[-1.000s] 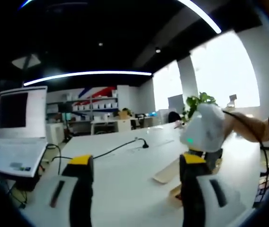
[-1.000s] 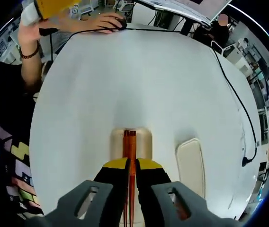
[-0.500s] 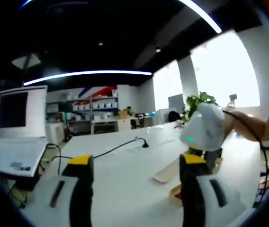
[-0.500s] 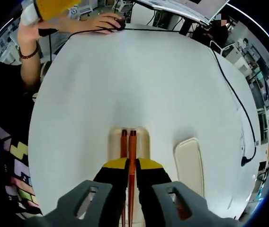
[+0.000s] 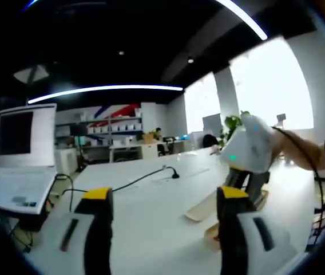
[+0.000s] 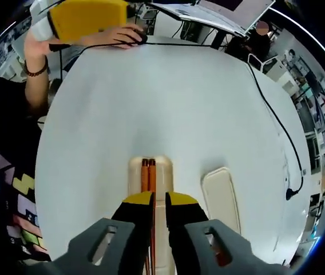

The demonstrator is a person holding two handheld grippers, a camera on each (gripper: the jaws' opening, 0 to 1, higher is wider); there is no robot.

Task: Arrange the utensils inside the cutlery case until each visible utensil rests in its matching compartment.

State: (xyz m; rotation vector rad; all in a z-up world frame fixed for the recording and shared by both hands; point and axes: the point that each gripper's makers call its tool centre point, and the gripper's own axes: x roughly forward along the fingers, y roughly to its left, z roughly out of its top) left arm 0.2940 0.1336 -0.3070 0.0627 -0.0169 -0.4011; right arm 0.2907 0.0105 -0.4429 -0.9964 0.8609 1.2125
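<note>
Cutlery case (image 6: 151, 172) holds chopsticks (image 6: 146, 171) | right jaws narrow, empty | left jaws wide

Orange chopsticks (image 6: 146, 169) lying in a cream case (image 6: 149, 172), cream lid (image 6: 220, 197) beside it, all on a white bench (image 6: 168, 97). Right claw (image 6: 159, 206) is black with yellow tips.

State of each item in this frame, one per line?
Chopsticks: lying in the cutlery case, released.
Cutlery case: open, flat on the table.
Lid: off, beside the case.
Right gripper: open, above the case.
Left gripper: open, empty.
Laptop: open.
</note>
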